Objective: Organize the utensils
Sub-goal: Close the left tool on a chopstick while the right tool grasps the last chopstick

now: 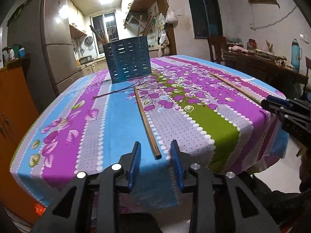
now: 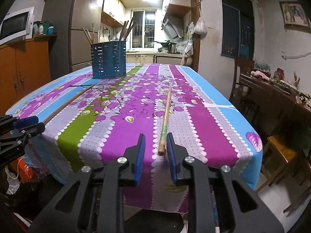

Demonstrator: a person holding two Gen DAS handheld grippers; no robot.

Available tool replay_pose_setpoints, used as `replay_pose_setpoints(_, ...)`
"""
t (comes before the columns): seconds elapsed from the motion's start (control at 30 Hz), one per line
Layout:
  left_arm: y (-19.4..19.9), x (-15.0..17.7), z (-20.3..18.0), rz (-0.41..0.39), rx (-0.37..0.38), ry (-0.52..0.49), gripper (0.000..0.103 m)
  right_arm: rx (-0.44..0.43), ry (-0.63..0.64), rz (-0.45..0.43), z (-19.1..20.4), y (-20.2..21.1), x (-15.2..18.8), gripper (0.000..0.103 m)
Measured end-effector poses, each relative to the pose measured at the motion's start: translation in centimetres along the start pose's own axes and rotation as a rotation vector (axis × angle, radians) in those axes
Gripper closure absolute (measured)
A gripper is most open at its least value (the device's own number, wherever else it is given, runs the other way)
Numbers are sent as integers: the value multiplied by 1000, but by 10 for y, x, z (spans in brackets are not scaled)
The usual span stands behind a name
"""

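A blue perforated utensil holder (image 1: 128,58) (image 2: 108,60) stands on the far side of the table with several chopsticks in it. A brown chopstick (image 1: 144,116) (image 2: 66,103) lies on the flowered tablecloth (image 1: 116,120). Its near end sits between the fingers of my left gripper (image 1: 156,145), which is open, with a gap on both sides. A paler chopstick with a green band (image 2: 165,116) (image 1: 233,87) lies pointing at my right gripper (image 2: 155,137). Its near end is between the open jaws, close against the right finger and well clear of the left one.
The table's near edge runs just under both grippers, and the cloth (image 2: 136,101) hangs over it. A fridge (image 1: 48,38) and an orange cabinet (image 2: 23,68) stand to the left. To the right are a dark side table (image 2: 272,93) with clutter and a wooden stool (image 2: 281,155).
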State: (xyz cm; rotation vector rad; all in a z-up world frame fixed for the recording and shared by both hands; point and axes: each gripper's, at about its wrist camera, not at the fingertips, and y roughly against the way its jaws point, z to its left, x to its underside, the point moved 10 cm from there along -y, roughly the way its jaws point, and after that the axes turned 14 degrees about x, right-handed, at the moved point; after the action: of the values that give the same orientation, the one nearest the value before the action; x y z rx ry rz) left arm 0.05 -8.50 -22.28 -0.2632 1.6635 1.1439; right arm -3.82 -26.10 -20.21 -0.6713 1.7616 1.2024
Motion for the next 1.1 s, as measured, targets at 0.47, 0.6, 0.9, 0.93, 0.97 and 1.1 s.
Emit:
replay_pose_setpoints(0.47, 0, 2, -9, -51, 29, -16, 90, -9, -54, 6, -5, -4, 7, 94)
replay_pose_setpoints(0.6, 2, 3, -7, -73, 48, 0, 90, 8, -62, -11, -5, -4, 8, 94)
replay_pose_setpoints(0.9, 3, 2, 3, -70, 36, -16, 93, 14, -126, -14, -8, 0, 10, 97)
replay_pose_setpoints(0.93, 4, 3, 7, -70, 33, -13, 93, 18, -128, -12, -8, 0, 10, 98)
replay_pose_setpoints(0.97, 4, 4, 11, -70, 29, -10, 94, 18, -130, -12, -8, 0, 9, 98)
replay_pose_setpoints(1.1, 6, 4, 29, -64, 8, -7, 96, 28, -126, -8, -5, 1, 7, 98)
